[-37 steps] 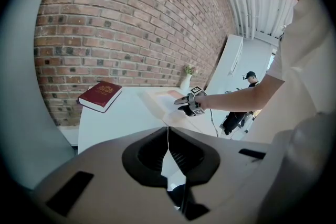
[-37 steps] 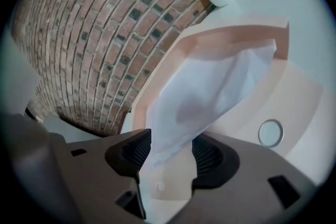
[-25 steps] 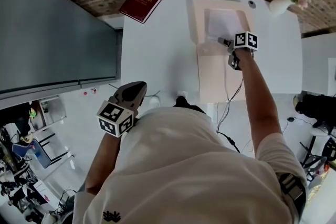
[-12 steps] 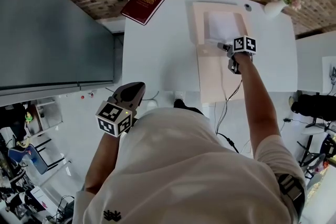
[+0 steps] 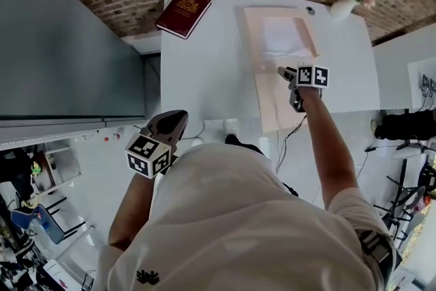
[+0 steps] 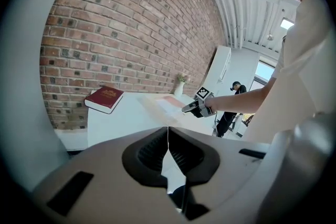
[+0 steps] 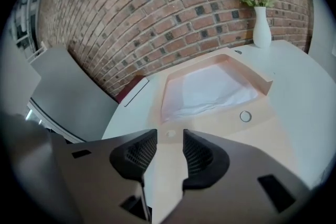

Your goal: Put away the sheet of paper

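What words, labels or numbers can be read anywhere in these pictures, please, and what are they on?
Nothing can be read.
Red book: gold emblem and lettering on the cover, too small to read.
Marker cubes: black-and-white square patterns, no letters.
Shirt: small dark mark, too small to read.

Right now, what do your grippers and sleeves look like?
The left gripper and right gripper are grey with dark ribbed pads; each carries a white cube with black square markers. The person wears a white short-sleeved T-shirt.
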Demonstrator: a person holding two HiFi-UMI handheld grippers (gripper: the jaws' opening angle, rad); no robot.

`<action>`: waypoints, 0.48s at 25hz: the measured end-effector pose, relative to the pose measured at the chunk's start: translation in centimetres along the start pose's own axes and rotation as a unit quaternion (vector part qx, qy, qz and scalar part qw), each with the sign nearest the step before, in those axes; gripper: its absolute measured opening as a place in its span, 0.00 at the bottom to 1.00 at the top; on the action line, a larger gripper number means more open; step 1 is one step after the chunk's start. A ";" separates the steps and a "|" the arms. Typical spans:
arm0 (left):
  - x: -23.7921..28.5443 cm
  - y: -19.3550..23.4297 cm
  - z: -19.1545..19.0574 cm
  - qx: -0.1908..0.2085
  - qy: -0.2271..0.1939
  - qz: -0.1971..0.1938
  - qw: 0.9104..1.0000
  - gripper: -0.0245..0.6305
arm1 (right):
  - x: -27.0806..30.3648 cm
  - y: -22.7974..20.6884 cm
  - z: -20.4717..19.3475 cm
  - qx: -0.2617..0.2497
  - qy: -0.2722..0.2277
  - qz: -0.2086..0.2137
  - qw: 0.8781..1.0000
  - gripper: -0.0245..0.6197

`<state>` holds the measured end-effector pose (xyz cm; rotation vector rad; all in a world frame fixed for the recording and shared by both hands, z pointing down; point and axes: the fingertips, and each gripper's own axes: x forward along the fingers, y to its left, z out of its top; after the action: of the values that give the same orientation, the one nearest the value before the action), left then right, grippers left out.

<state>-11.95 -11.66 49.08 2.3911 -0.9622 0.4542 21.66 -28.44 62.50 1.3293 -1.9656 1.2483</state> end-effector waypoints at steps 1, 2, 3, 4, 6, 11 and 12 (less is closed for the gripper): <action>-0.3 0.1 -0.1 0.002 0.000 -0.003 1.000 0.07 | -0.5 0.6 -0.6 -0.007 -0.005 -0.004 1.000 0.29; -0.7 0.2 -0.3 0.004 0.000 -0.006 1.000 0.07 | -1.1 1.3 -1.2 -0.013 -0.011 -0.008 1.000 0.25; -1.0 0.3 -0.4 0.007 0.000 -0.009 1.000 0.07 | -1.6 1.9 -1.8 -0.017 -0.016 -0.011 1.000 0.20; -1.3 0.4 -0.5 0.009 0.000 -0.011 1.000 0.07 | -2.1 2.5 -2.4 -0.019 -0.022 -0.012 0.999 0.15; -2.0 0.6 -0.8 0.012 -0.001 -0.016 1.000 0.07 | -2.9 3.9 -3.7 -0.021 -0.031 -0.014 0.999 0.10; -4.1 1.1 -1.7 0.018 -0.002 -0.025 1.000 0.07 | -4.8 8.0 -7.2 -0.043 -0.058 -0.008 0.997 0.08; -4.5 1.2 -2.0 0.020 -0.002 -0.027 0.999 0.07 | -5.1 8.9 -7.8 -0.052 -0.066 -0.007 0.996 0.08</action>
<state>-16.14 -8.80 48.91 2.4473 -0.8954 0.4523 14.99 -18.11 58.60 1.4030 -2.0783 1.0601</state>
